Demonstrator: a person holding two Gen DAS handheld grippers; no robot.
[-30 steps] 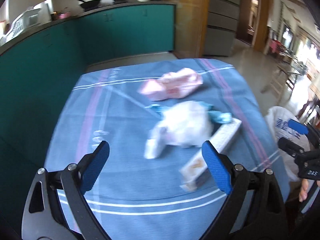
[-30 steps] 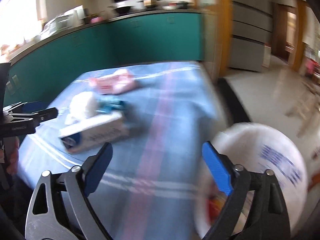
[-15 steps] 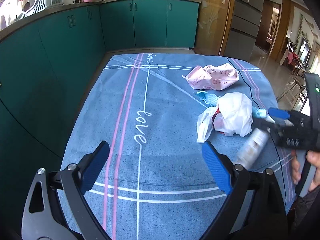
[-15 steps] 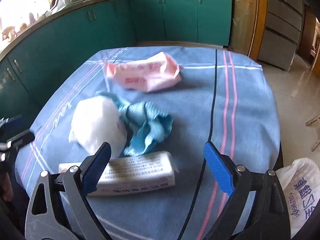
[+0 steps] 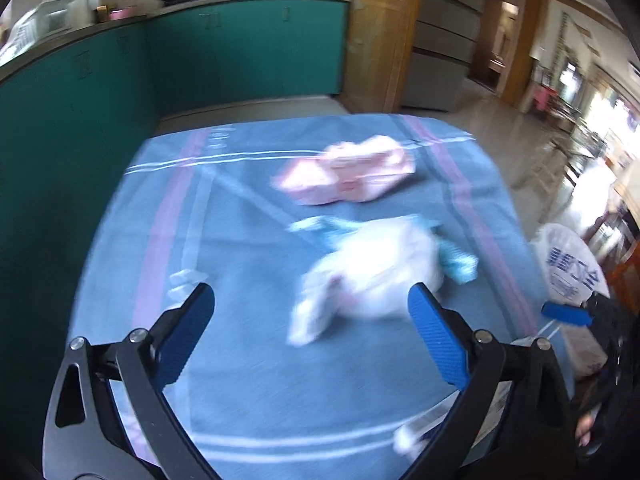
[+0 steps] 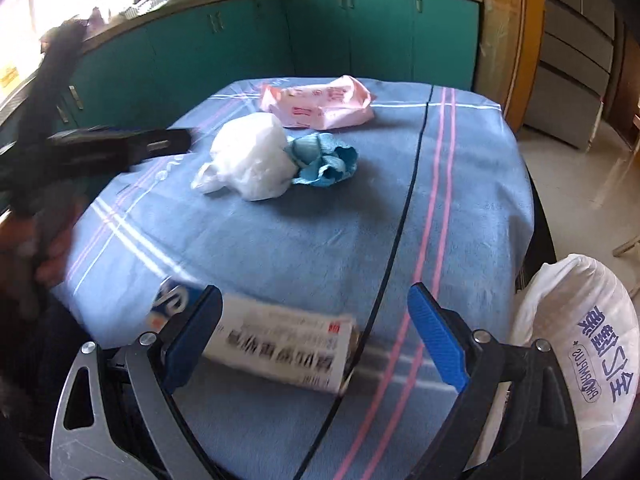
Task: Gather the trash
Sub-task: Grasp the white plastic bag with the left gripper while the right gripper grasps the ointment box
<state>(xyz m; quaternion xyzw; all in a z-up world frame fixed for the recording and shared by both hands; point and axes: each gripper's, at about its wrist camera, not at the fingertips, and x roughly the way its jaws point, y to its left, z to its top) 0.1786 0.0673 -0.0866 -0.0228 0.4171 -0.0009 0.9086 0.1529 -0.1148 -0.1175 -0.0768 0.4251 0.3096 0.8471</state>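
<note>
Trash lies on the blue striped tablecloth point(image 6: 304, 240): a pink packet point(image 6: 320, 104) at the far end, a crumpled white plastic bag point(image 6: 252, 160) touching a crumpled blue wrapper point(image 6: 324, 160), and a printed carton point(image 6: 272, 344) near the front edge. My right gripper point(image 6: 314, 308) is open just above the carton, whose left end shows behind the left finger; the pads do not press it. My left gripper point(image 5: 310, 308) hovers in front of the white bag point(image 5: 372, 276), its jaws opening with nothing gripped. This view is blurred.
A white carrier bag with blue print point(image 6: 576, 344) hangs off the table's right front corner. Teal kitchen cabinets point(image 6: 360, 36) curve round the far and left sides. A person's hand point(image 6: 52, 248) holds the left gripper at the table's left edge. Tiled floor lies to the right.
The carton has slid from beside the white bag toward the front edge, under the right gripper. The left wrist view has swung right, back onto the trash.
</note>
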